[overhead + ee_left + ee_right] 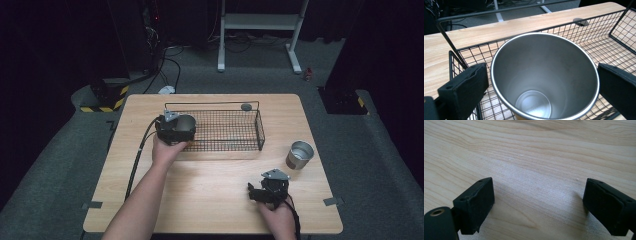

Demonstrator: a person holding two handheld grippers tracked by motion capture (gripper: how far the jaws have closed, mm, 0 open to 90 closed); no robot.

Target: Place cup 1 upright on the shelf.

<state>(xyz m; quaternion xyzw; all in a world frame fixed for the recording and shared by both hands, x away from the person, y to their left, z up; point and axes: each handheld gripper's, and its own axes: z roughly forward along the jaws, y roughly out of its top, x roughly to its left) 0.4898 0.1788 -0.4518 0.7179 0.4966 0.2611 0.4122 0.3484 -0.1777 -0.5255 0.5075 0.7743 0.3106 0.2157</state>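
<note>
A steel cup [185, 125] stands upright at the left end of a black wire basket [260, 131]. My left gripper [181, 132] is shut on it, one jaw against each side of the rim. In the left gripper view I look down into the empty cup [544, 75], which sits between the pads of the left gripper [541, 86] above the basket's mesh floor [604, 45]. A second steel cup [300, 155] stands on the table to the right of the basket. My right gripper [256, 193] rests low over the bare wood near the front right, open, and in the right gripper view the right gripper [537, 202] has nothing between its jaws.
The wooden table [210, 200] carries the basket across its middle. A small grey disc [246, 106] lies on the table just behind the basket's far rail, and the left gripper view catches this disc [580, 21] too. Dark floor, cables and a white stand lie beyond.
</note>
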